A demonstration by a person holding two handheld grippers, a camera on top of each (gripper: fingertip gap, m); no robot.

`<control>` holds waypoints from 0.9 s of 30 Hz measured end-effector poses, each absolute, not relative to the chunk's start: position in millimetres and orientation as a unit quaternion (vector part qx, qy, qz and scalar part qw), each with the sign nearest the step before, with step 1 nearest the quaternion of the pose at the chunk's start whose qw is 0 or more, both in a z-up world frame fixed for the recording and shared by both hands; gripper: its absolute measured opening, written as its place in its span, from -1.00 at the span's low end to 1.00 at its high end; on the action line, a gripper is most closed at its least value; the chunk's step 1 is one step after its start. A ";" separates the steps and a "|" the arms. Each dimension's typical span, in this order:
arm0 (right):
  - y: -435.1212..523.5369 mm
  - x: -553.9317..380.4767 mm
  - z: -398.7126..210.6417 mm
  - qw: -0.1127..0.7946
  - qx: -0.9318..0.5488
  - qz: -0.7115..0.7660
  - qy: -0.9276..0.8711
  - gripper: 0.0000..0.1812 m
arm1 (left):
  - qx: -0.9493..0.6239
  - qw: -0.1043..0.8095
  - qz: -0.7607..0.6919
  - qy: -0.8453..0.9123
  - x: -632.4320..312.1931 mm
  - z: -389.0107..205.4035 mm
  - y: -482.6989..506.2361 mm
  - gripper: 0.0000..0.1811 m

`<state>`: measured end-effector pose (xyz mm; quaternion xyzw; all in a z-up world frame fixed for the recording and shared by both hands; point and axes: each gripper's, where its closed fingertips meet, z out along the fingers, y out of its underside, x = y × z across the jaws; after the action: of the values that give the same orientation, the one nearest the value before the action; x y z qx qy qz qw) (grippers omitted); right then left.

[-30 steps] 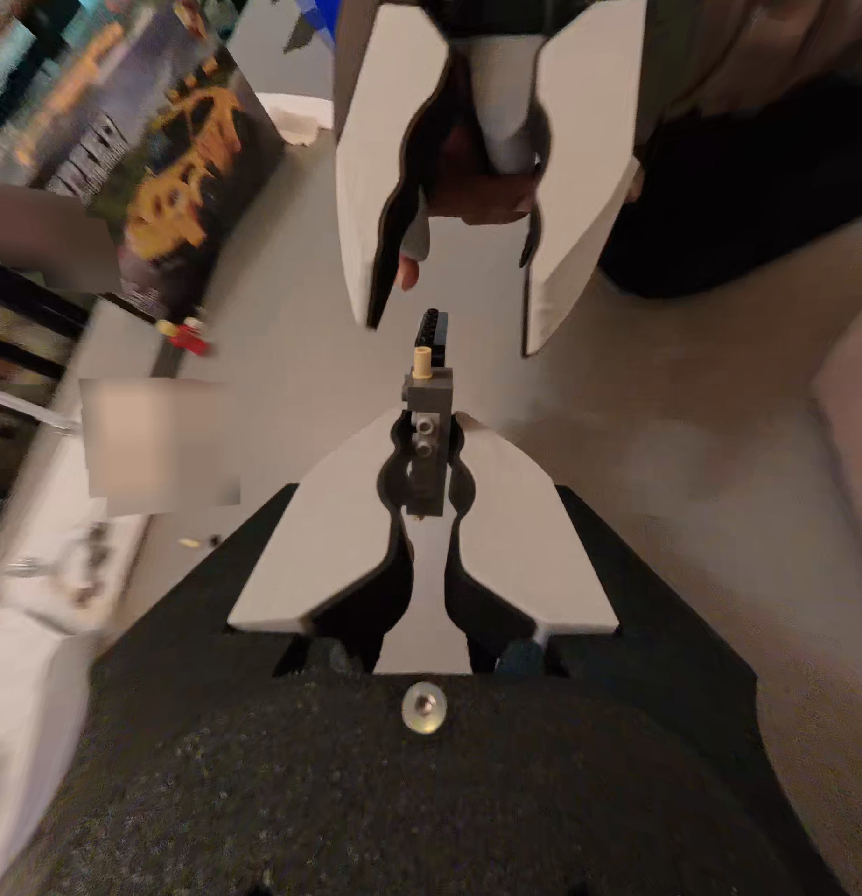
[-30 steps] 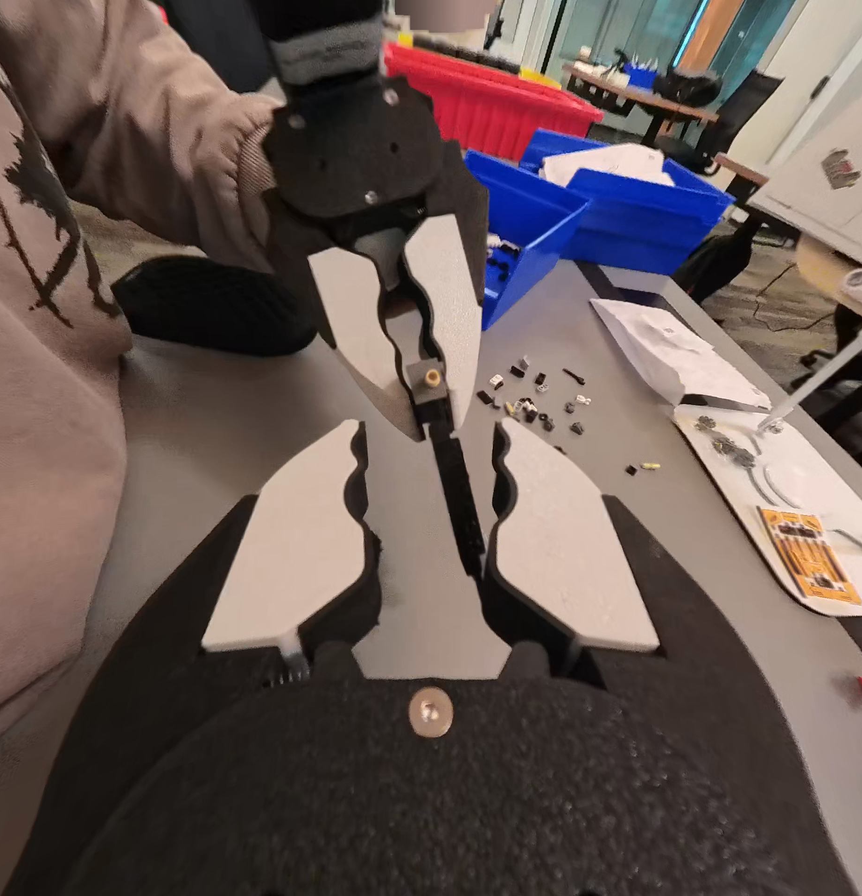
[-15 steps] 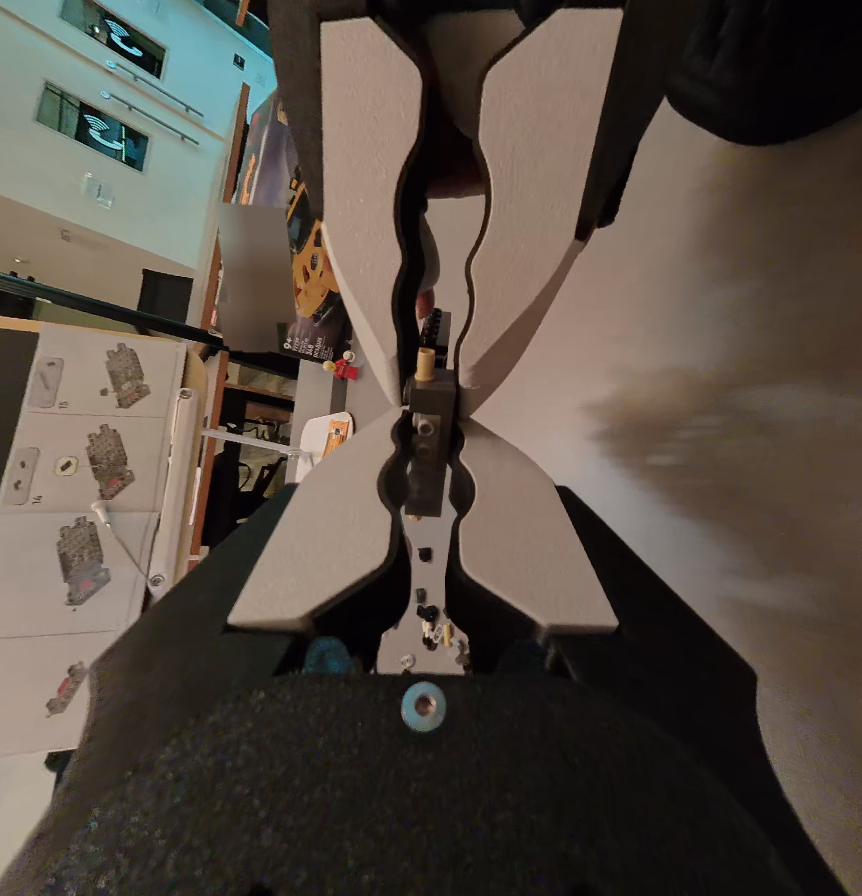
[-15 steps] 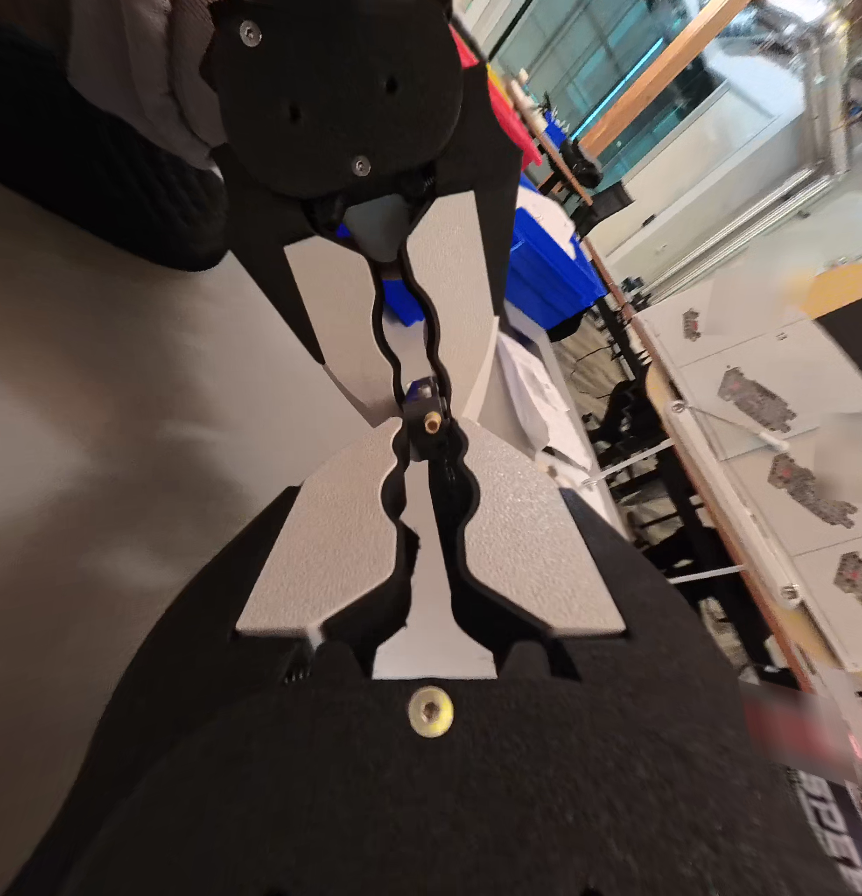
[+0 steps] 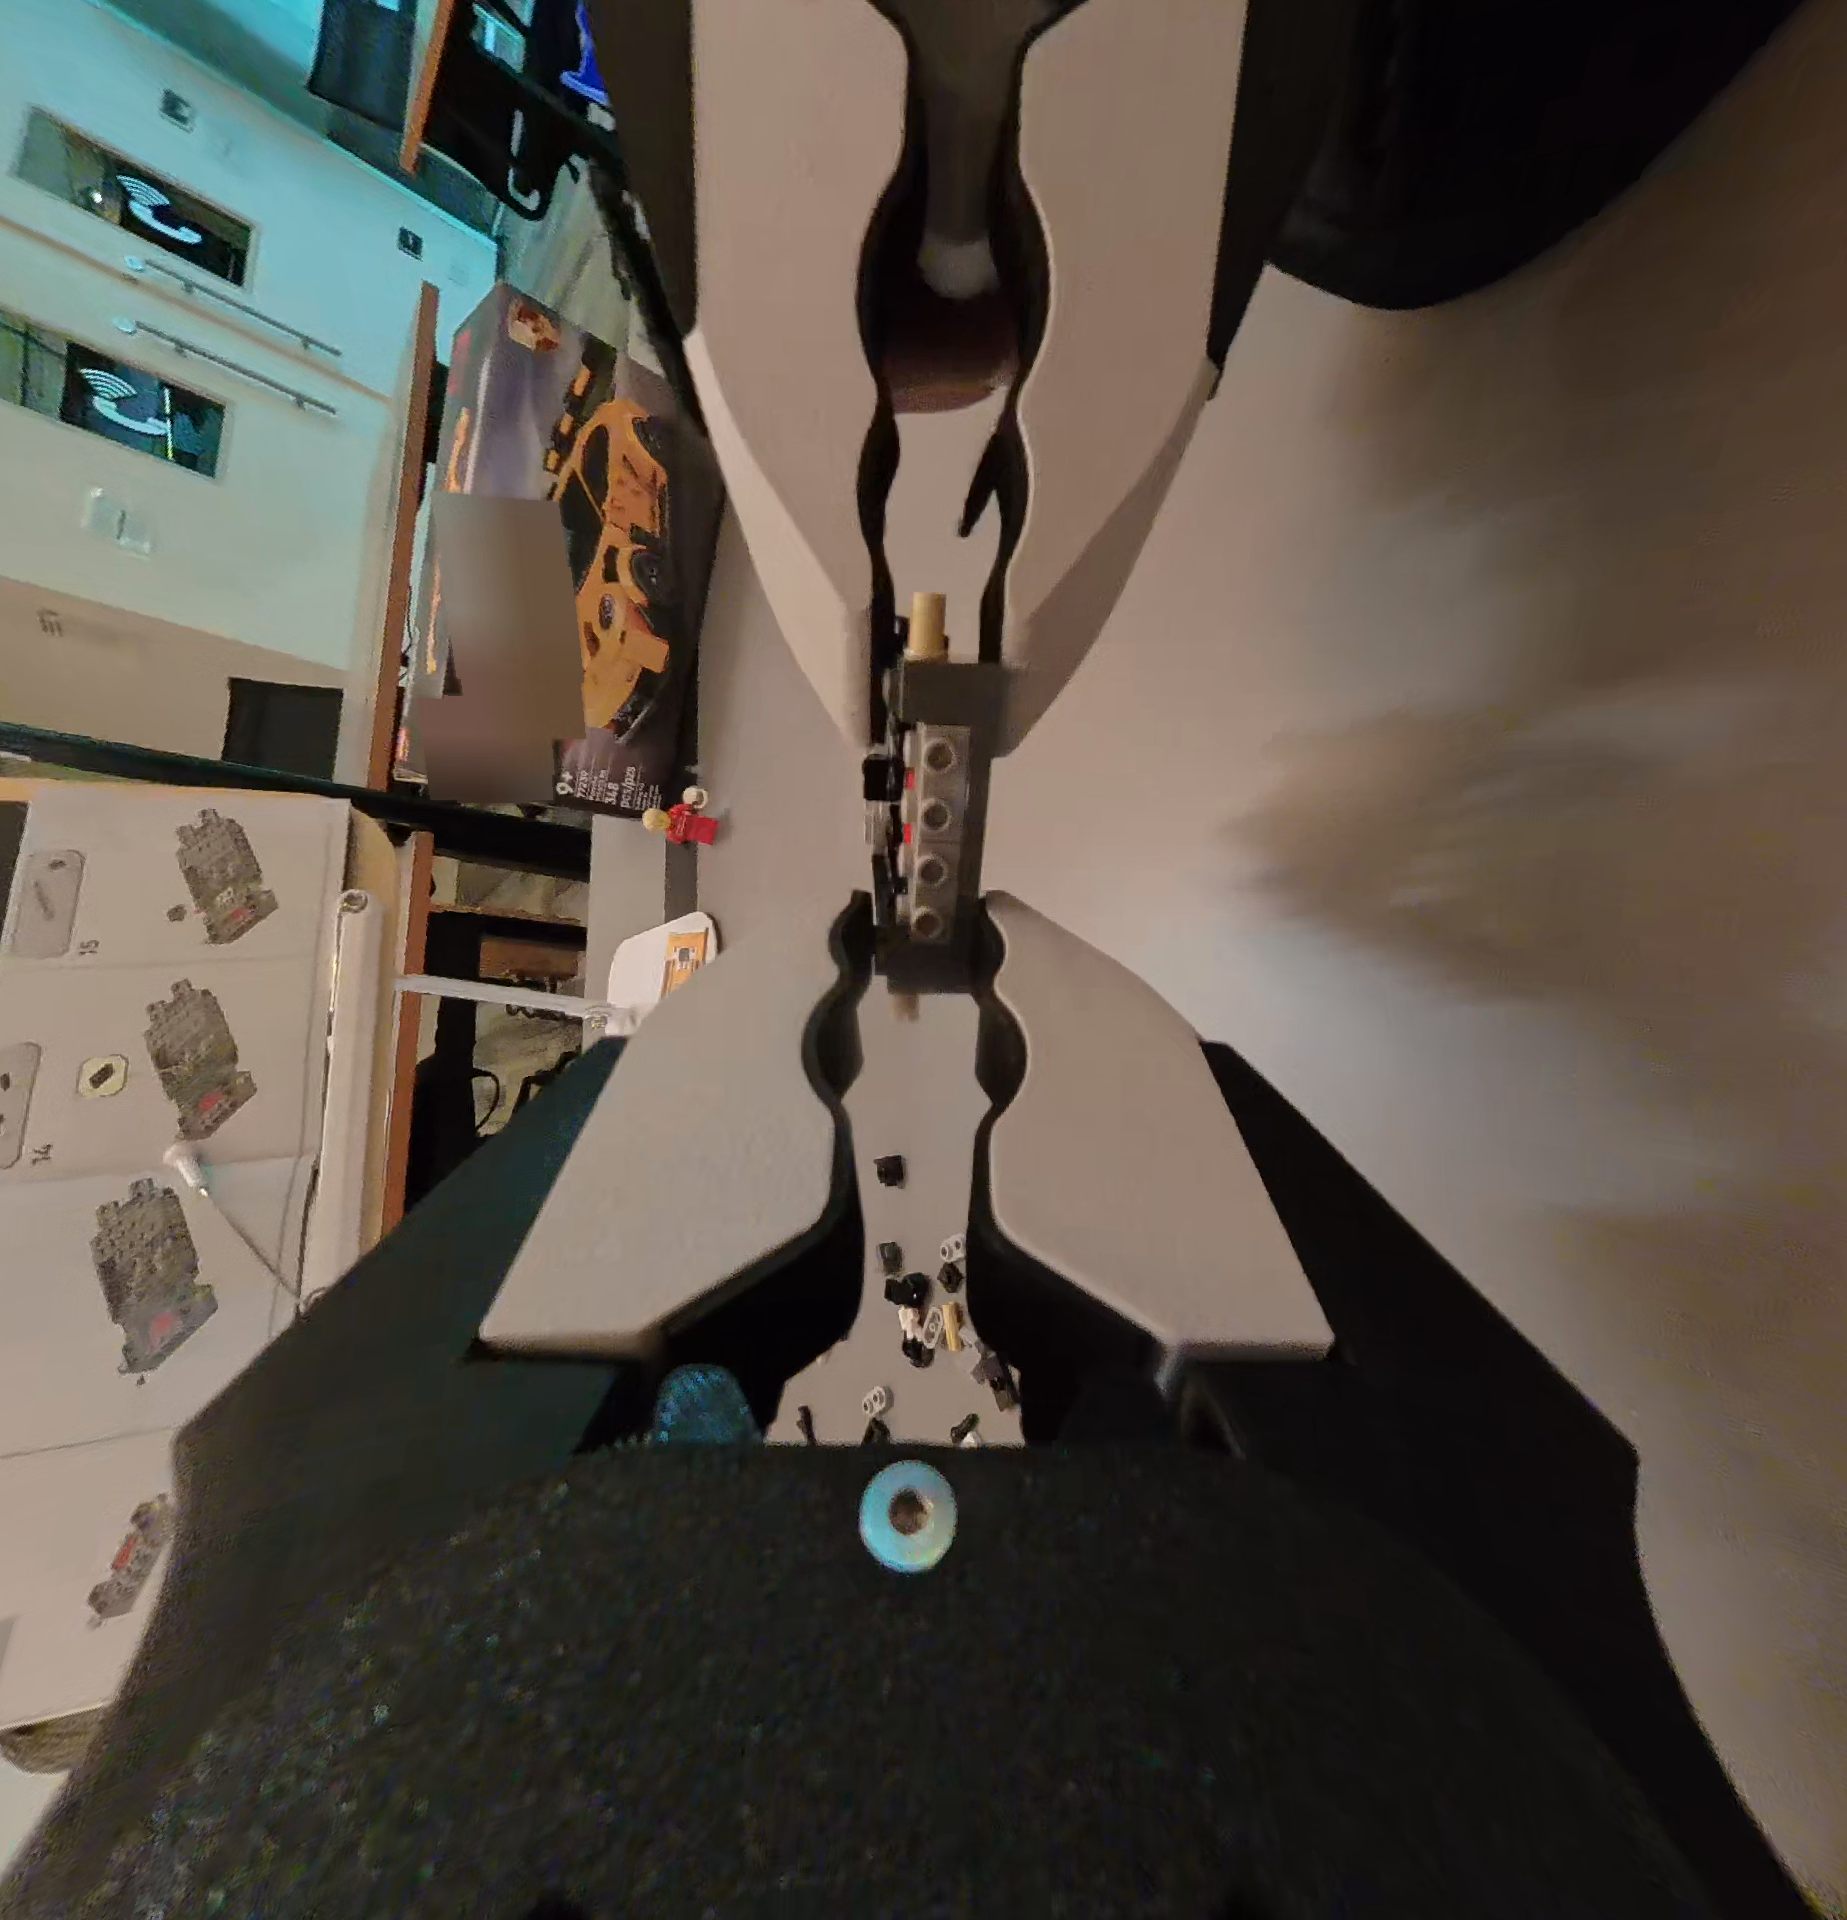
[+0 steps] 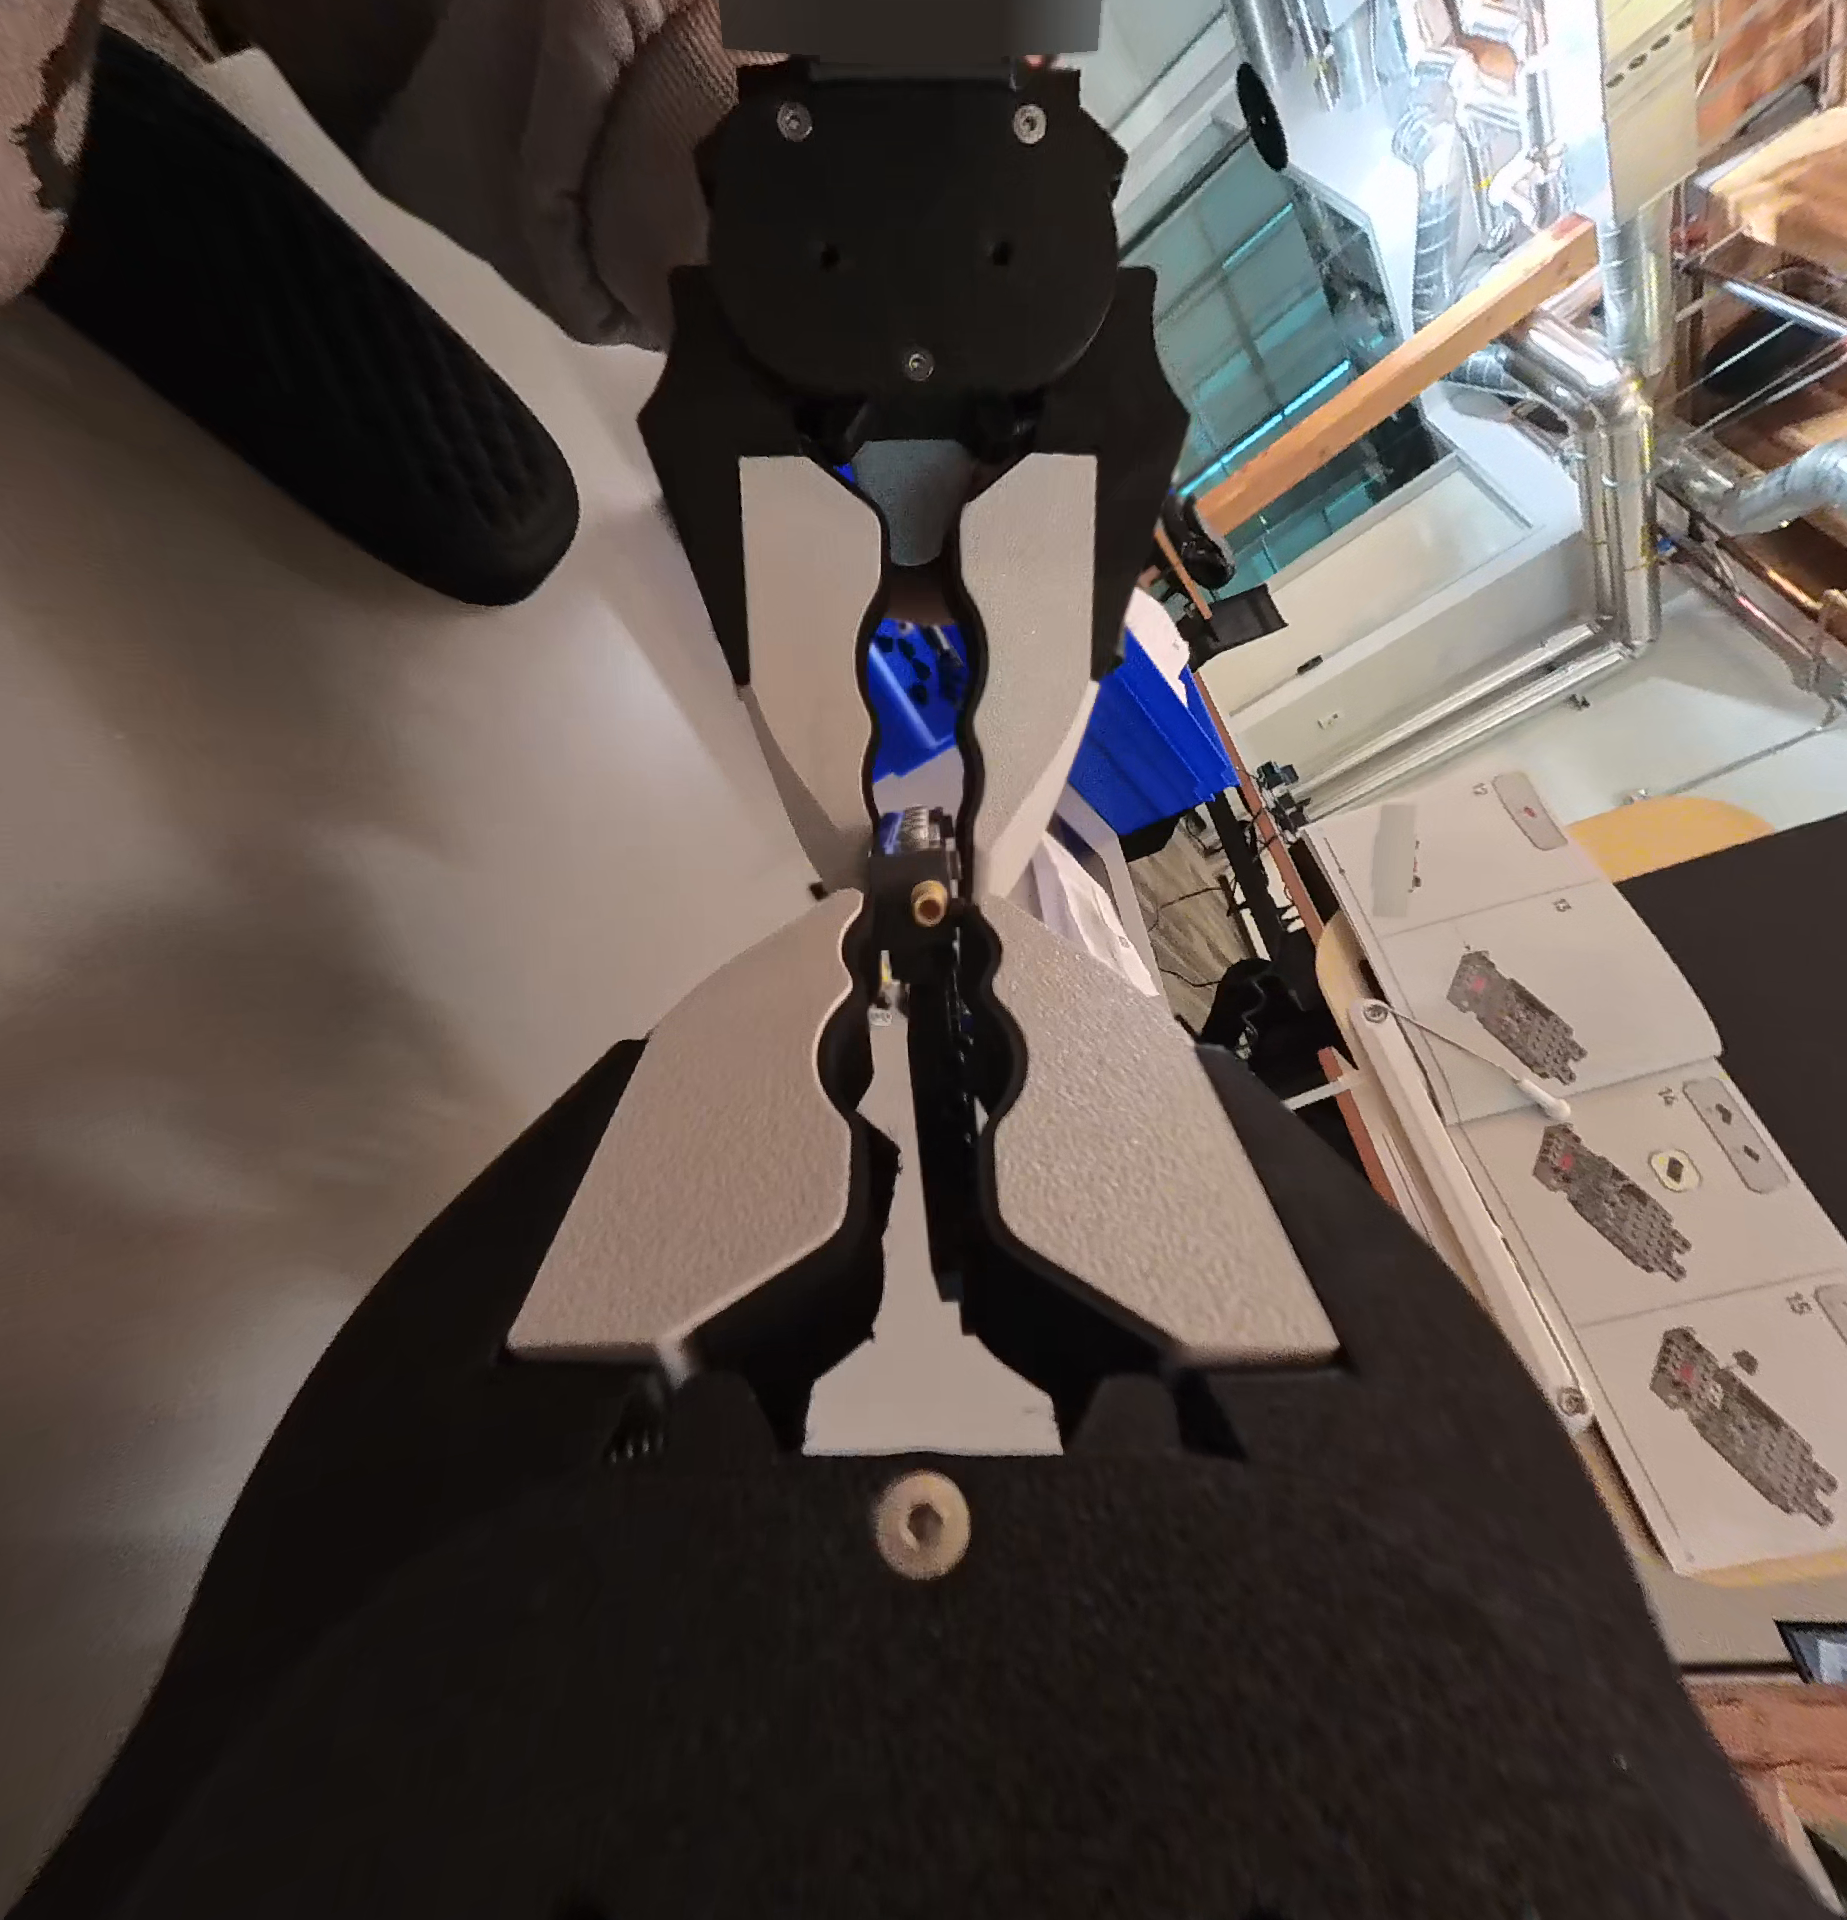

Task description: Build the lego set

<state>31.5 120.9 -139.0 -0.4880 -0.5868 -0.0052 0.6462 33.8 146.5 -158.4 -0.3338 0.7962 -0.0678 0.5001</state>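
Note:
A small lego assembly (image 5: pixel 934 831) hangs above the grey table (image 5: pixel 1366 520). It is a grey brick with round holes, a tan pin (image 5: pixel 929 623) at its far end and a black strip along one side. My left gripper (image 5: pixel 924 935) is shut on its near end. My right gripper (image 5: pixel 934 675) faces it and is shut on the far end. In the right wrist view my right gripper (image 6: pixel 924 925) grips the black strip (image 6: pixel 945 1101) and the block with the tan pin (image 6: pixel 927 906), and the left gripper (image 6: pixel 919 831) meets it tip to tip.
Several loose small pieces (image 5: pixel 929 1299) lie on the table below the left gripper. A lego box with an orange car (image 5: pixel 576 540) and a red minifigure (image 5: pixel 690 821) stand at the left. Instruction pages (image 6: pixel 1573 1143) hang at the right, blue bins (image 6: pixel 1137 727) behind. A person's sleeve (image 6: pixel 545 156) is near. Left and right tips are no more than a few centimetres apart.
My right gripper has gone from open to shut on the assembly. Both grippers have rolled onto their sides. More of the grey brick now shows between the two sets of fingertips.

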 end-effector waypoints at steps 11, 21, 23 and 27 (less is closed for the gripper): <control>112.1 29.2 -146.8 0.639 -0.484 0.029 -0.597 -0.84 | -0.319 0.473 -0.052 0.820 29.3 -166.4 138.0 -0.81; 120.4 34.2 -166.7 0.599 -0.547 0.073 -0.580 -0.82 | -0.378 0.420 -0.057 0.823 29.9 -187.6 147.0 -0.81; 120.6 35.2 -170.4 0.590 -0.557 0.075 -0.580 -0.80 | -0.384 0.409 -0.049 0.826 29.6 -192.5 149.4 -0.81; 121.6 36.4 -177.9 0.564 -0.576 0.054 -0.589 -0.74 | -0.394 0.385 -0.031 0.834 29.8 -199.5 152.2 -0.81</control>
<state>36.4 121.6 -177.9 -0.5760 -0.5893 0.0539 0.5640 29.8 152.2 -199.5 -0.3944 0.8340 -0.0308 0.3848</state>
